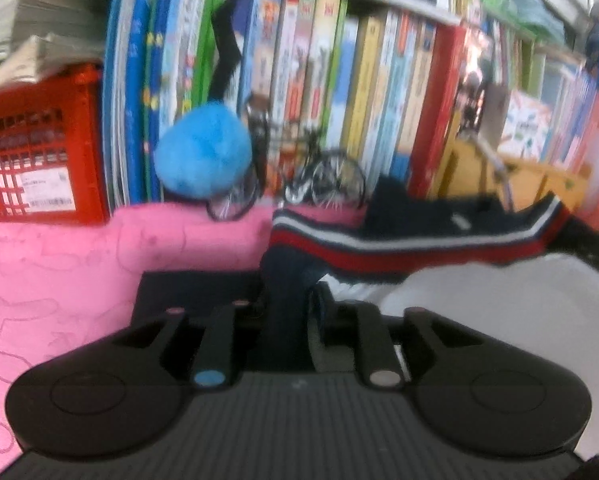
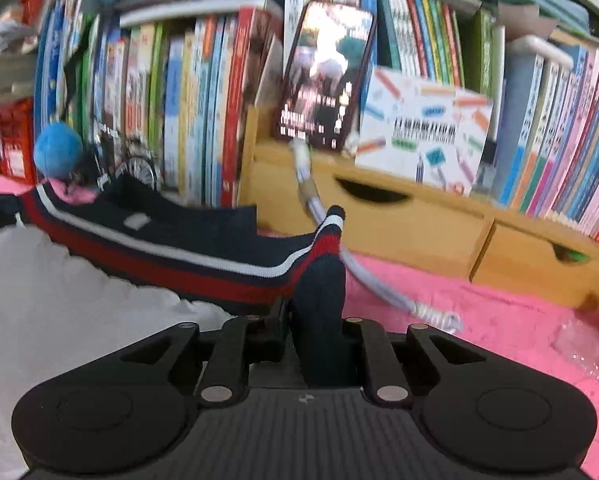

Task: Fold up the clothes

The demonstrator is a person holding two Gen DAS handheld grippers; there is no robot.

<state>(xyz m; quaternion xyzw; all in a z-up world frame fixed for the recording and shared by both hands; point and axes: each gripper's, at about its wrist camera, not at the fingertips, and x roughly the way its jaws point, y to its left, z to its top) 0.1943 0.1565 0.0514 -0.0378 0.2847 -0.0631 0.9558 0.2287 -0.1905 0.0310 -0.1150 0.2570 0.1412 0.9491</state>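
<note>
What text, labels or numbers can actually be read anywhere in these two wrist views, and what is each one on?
None can be read with confidence.
White sticker on the red plastic crate: barcode and print, too blurred.
Upright colourful book spines: titles smeared by motion blur.
Lit phone screen: rows of white text, unreadable.
White pencil-patterned booklet: one dark line of print, too blurred.
Small white tag on the navy, red and white striped knit garment: blank or unreadable.
</note>
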